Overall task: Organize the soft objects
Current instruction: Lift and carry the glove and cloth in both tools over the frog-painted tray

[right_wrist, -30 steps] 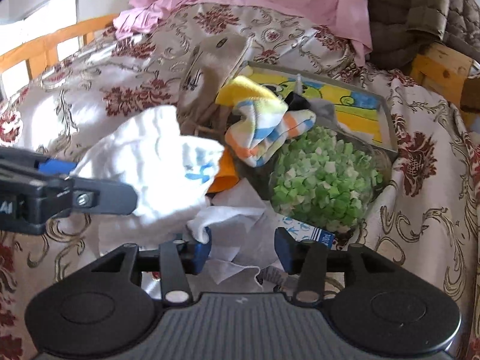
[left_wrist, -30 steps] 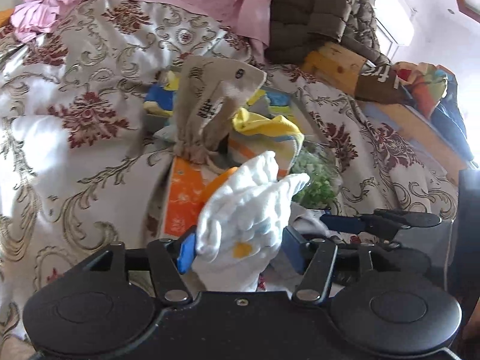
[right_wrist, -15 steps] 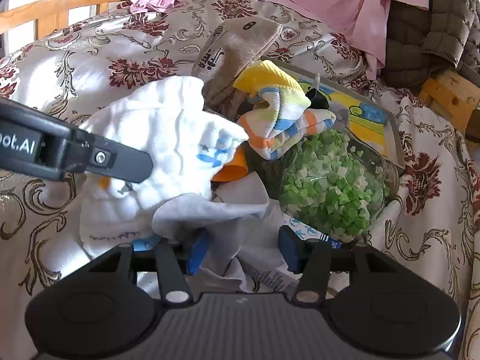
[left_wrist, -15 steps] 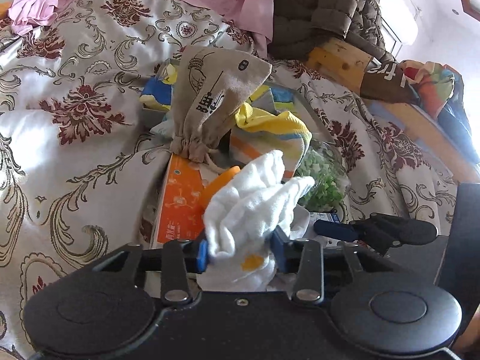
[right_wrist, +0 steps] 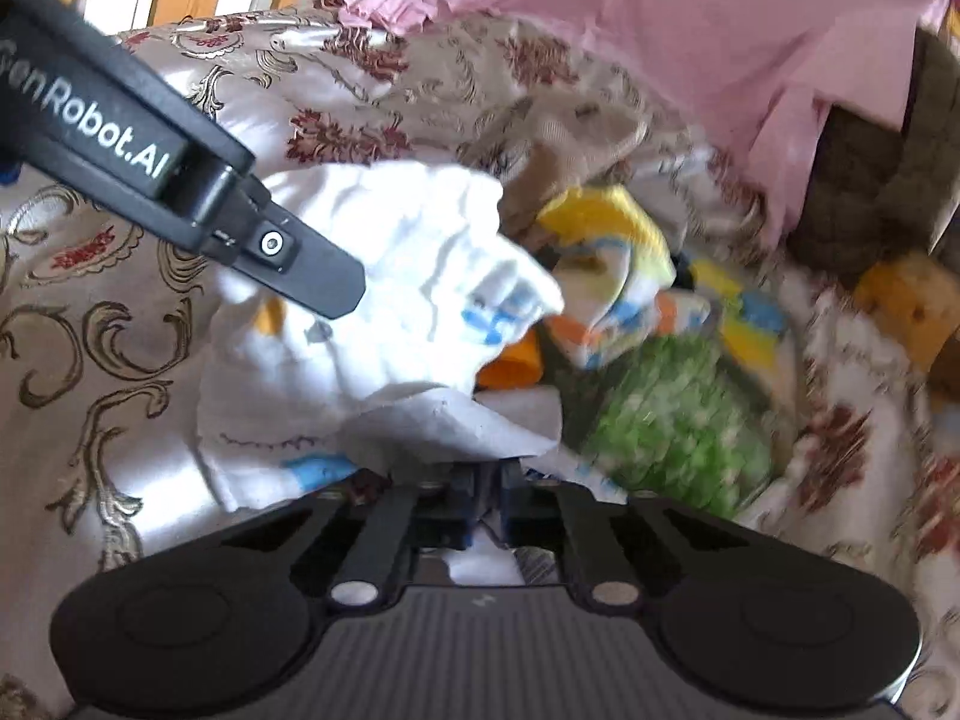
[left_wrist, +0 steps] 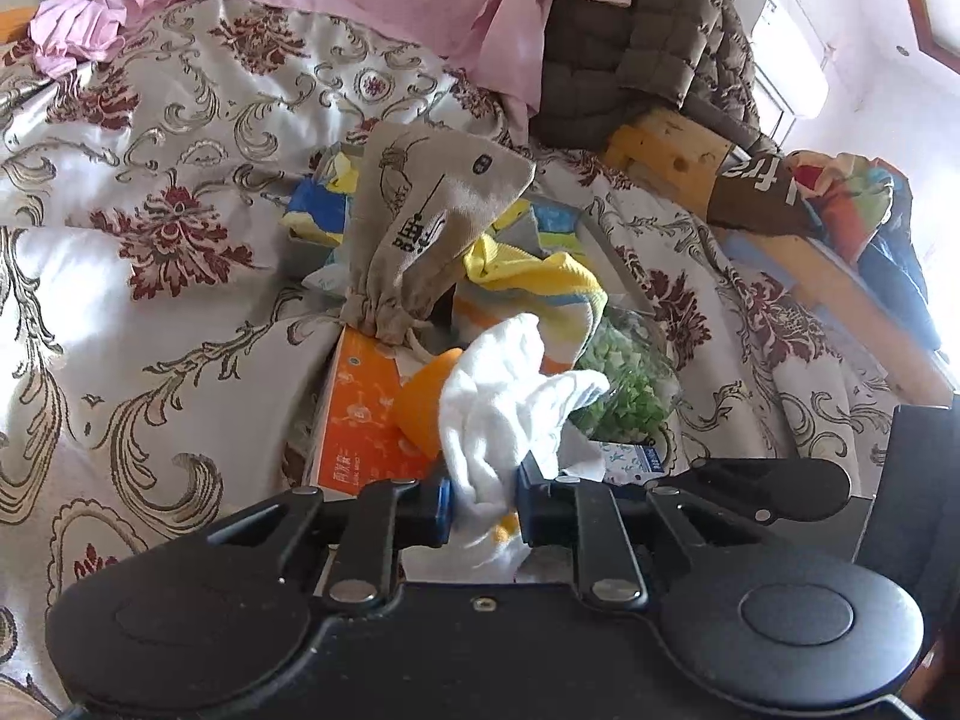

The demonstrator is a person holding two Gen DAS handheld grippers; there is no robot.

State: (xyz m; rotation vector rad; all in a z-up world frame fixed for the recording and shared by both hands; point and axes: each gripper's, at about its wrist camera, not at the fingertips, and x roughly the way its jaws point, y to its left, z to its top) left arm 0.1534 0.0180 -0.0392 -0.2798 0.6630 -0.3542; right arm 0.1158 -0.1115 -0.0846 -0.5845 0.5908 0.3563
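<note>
L gripper (left_wrist: 480, 509) is closing, its blue pads pinching a bunched white cloth (left_wrist: 510, 414). R gripper (right_wrist: 486, 504) is clamped on a thin white sheet (right_wrist: 456, 426) w/ jaws nearly touching, over a floral bedspread (left_wrist: 150, 228).

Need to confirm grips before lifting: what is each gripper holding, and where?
The left gripper is closing on the white cloth at its bunched lower part. The right gripper pinches the cloth's thin near edge.
</note>
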